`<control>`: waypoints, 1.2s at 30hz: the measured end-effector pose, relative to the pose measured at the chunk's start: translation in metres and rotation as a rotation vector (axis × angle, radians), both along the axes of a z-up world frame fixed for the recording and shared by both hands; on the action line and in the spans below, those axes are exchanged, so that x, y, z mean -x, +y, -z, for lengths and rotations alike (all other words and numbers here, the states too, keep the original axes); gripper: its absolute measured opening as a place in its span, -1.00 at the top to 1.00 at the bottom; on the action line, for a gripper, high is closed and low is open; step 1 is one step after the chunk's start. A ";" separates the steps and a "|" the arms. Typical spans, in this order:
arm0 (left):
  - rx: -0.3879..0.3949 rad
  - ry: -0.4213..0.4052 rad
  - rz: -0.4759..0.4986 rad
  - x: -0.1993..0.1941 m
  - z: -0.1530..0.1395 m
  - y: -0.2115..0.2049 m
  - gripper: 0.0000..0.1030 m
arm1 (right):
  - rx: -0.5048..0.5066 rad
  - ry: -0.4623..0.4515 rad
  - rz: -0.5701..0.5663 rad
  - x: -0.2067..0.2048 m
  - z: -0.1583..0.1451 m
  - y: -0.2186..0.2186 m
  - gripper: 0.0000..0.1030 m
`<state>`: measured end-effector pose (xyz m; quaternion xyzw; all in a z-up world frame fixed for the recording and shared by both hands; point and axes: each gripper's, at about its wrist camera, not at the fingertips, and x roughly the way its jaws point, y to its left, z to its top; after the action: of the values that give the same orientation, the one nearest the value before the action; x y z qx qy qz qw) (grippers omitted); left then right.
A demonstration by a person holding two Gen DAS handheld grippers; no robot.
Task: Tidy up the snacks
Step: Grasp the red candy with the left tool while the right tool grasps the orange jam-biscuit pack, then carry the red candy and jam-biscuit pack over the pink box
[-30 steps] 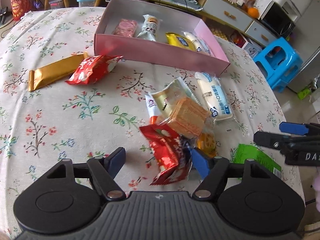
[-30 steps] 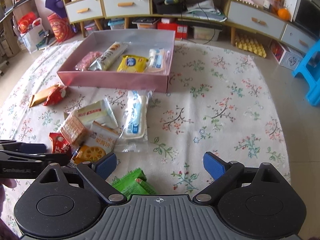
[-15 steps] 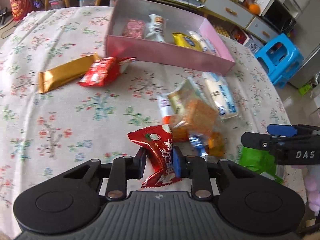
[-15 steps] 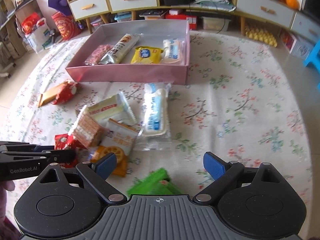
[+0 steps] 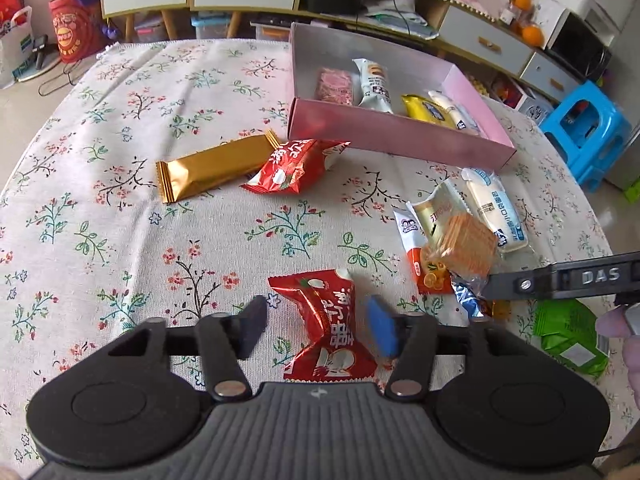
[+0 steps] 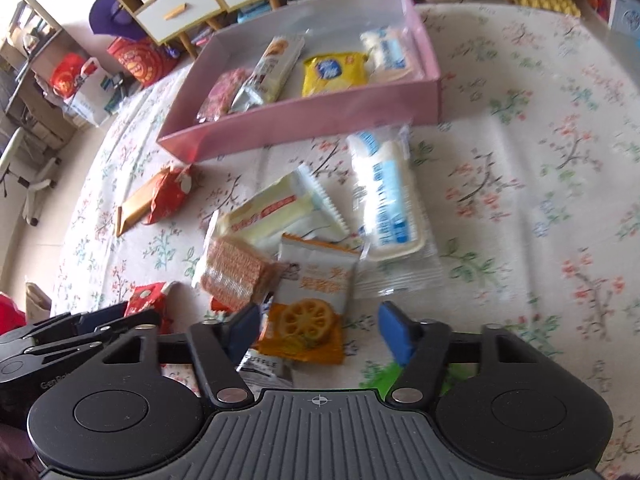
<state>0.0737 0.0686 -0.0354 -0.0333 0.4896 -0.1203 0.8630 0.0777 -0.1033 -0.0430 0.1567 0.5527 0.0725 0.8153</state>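
A pink box holds several snacks at the table's far side. My left gripper is open, its pads on either side of a red snack packet that lies on the cloth. My right gripper is open and empty, low over an orange lotus-chip packet in a pile with a wafer pack, a cream packet and a white-blue packet. The right gripper's finger also shows in the left wrist view.
A gold bar and a second red packet lie left of the box. A green packet sits near the table's right edge. A blue stool and drawers stand beyond the floral-cloth table.
My left gripper closed on the red packet, carried it left away from the pile, then opened around it. My right gripper moved forward over the lotus-chip packet and tilted.
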 end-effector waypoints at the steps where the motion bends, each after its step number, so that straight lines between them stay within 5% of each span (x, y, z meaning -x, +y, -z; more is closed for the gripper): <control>1: -0.004 -0.006 0.002 0.001 0.000 -0.001 -0.12 | 0.003 0.005 -0.005 -0.001 0.002 0.003 0.03; 11: -0.156 -0.036 0.103 0.013 0.018 -0.030 -0.44 | 0.046 -0.010 -0.022 0.001 0.002 0.011 0.11; 17: -0.167 -0.060 0.103 0.018 0.021 -0.026 -0.66 | 0.012 0.005 0.013 0.003 0.003 -0.005 0.19; 19: -0.161 -0.057 0.090 0.018 0.020 -0.023 -0.60 | 0.036 0.001 0.022 0.004 0.002 -0.009 0.19; 24: -0.148 -0.079 0.103 0.021 0.015 -0.021 0.00 | 0.059 -0.017 0.018 0.007 0.002 -0.015 0.18; 26: -0.144 -0.084 0.112 0.023 0.014 -0.022 0.09 | 0.080 -0.031 -0.010 0.007 0.002 -0.011 0.09; 36: -0.092 -0.044 0.087 0.018 0.011 -0.015 0.14 | 0.190 -0.057 -0.057 0.007 0.001 0.004 0.26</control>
<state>0.0556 0.0535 -0.0468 0.0304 0.4765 -0.1360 0.8681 0.0703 -0.0991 -0.0438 0.0607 0.5379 0.0470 0.8395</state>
